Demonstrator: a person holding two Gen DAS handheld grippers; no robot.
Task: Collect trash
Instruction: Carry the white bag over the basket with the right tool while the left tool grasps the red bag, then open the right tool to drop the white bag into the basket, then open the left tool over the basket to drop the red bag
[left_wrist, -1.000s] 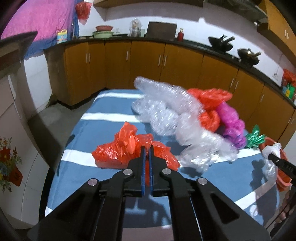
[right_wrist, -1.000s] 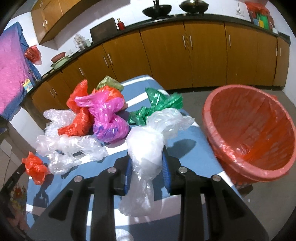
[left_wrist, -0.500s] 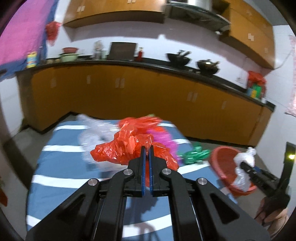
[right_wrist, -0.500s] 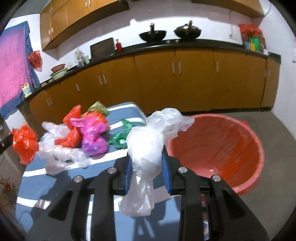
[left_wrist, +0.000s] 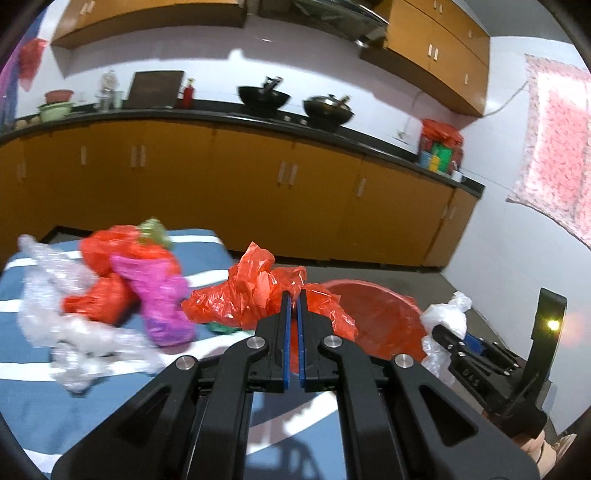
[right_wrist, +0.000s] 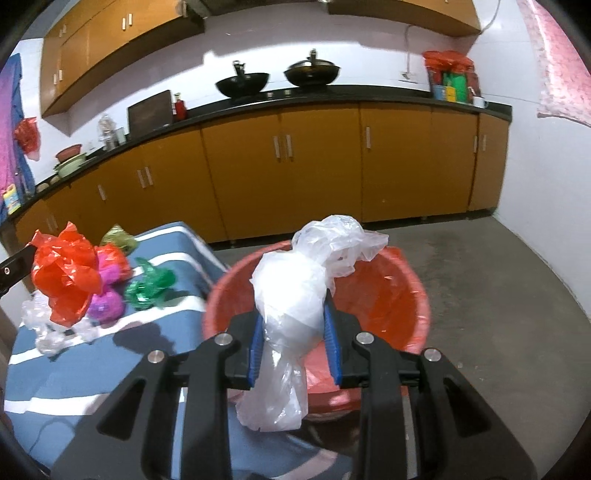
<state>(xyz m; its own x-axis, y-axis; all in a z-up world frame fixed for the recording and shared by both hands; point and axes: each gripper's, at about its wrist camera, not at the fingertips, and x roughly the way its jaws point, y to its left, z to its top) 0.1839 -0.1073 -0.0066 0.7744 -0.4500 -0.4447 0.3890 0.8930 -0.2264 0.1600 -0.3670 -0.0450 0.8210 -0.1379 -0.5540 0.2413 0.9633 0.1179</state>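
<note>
My left gripper (left_wrist: 292, 295) is shut on a crumpled red plastic bag (left_wrist: 258, 291), held in the air near the table's right end, with the red basin (left_wrist: 380, 314) just behind it. That red bag (right_wrist: 64, 275) also shows at the left of the right wrist view. My right gripper (right_wrist: 294, 312) is shut on a knotted white plastic bag (right_wrist: 291, 295), which hangs over the near rim of the red basin (right_wrist: 406, 280). The same white bag (left_wrist: 445, 317) and right gripper (left_wrist: 443, 334) appear at the right of the left wrist view.
On the blue striped table (left_wrist: 33, 402) lie a magenta bag (left_wrist: 159, 299), more red bags (left_wrist: 99, 302), clear plastic wrap (left_wrist: 55, 295) and a green bag (right_wrist: 149, 284). The basin stands on the grey floor (right_wrist: 498, 266) beside the table. Orange cabinets (right_wrist: 317, 166) line the back wall.
Both grippers have swung to the right, away from the pile on the table and toward the red basin, each still holding its bag. The white bag has gone from over the table to over the basin.
</note>
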